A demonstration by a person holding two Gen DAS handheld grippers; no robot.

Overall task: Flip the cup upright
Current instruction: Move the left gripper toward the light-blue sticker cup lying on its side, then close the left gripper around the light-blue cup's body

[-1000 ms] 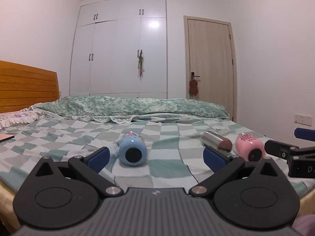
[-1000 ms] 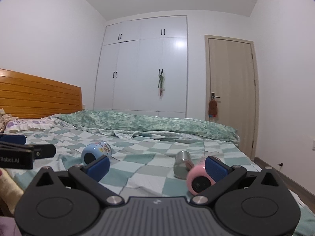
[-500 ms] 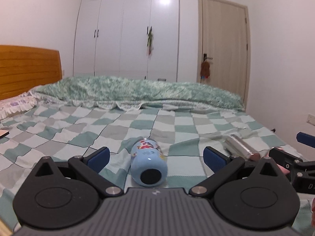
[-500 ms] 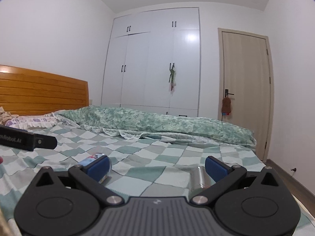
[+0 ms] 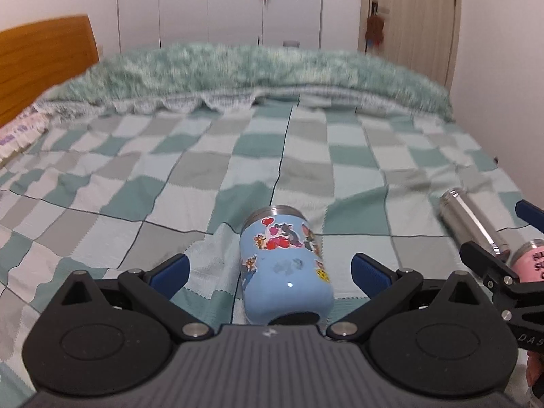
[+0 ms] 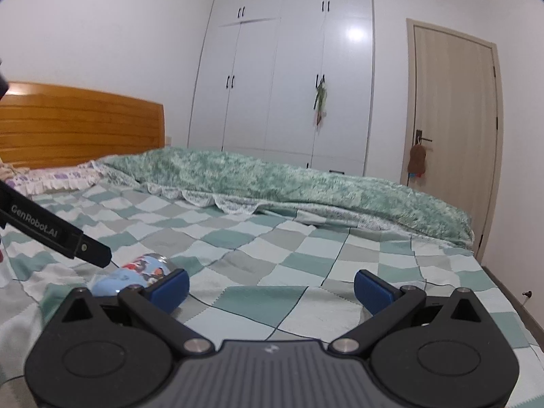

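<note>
The blue cup (image 5: 284,268) is seen lying on its side on the checked bed (image 5: 190,176), its steel rim turned away and its base toward the left camera. It is framed between the two blue pads of the left hand-held gripper (image 5: 270,273), whose jaws are spread wide with clear gaps on both sides of the cup; nothing is held. The step in hand is judged to be the approach for a grasp on this cup.

To the right, a steel flask (image 5: 471,222) and a pink cup (image 5: 528,265) are also seen lying on the bed, partly hidden by the black frame of the other tool. The right hand-held gripper (image 6: 270,287) is likewise held wide open and empty over bare bedding, with the blue cup (image 6: 136,272) only partly visible past its left pad (image 6: 168,289). The pink cup cannot be found in that view.

For the next move, the left jaws would need to be brought a little further forward so the pads sit on the cup's body, then closed across its width. A firm grip is called for, since the smooth round wall may roll on soft bedding. After that, the cup would have to be lifted, turned base-down, and set where the cloth lies flat.
</note>
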